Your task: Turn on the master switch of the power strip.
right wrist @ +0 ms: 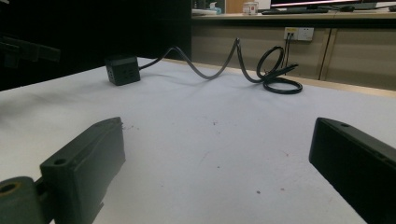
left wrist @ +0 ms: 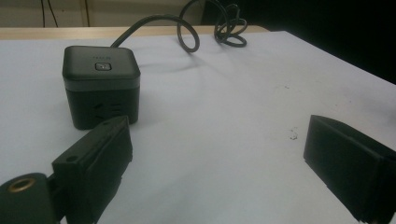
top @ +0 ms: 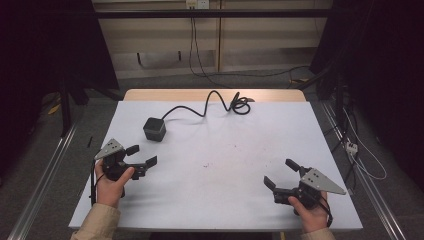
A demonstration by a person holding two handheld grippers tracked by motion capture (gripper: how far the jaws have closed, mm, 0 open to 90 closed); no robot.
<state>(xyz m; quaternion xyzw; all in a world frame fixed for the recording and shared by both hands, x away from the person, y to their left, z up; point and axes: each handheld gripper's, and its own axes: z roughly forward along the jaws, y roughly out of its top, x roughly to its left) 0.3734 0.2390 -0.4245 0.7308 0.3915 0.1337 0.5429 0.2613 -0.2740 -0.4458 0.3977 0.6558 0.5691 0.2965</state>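
Hand-held gripper, left [top: 141,155]: held low over the tabletop [top: 215,170] just in front of the power cube [top: 154,129], on the person's side of it. Jaws are spread wide and nothing is carried between them. In the left gripper view the power cube [left wrist: 101,86] is seen close ahead, slightly to one side of the gap, not yet touched.

Hand-held gripper, right [top: 282,174]: held well away from the power cube, at the near right of the tabletop. Jaws likewise parted and empty; bare white surface is seen between them in the right gripper view.

Power cube: dark, block-shaped, upright on the tabletop, with a button on its top face. Its black cable [top: 210,104] is trailed from the cube toward the far edge, where it ends in a loose coil [top: 241,105].

Progress: judged to be at the outset. The cube is ungrasped, the cable lies slack and unhandled, and no contact is made by either tool. An approach by the left tool appears to be in hand; the grasp and any handling of cube or cable remain to be done.
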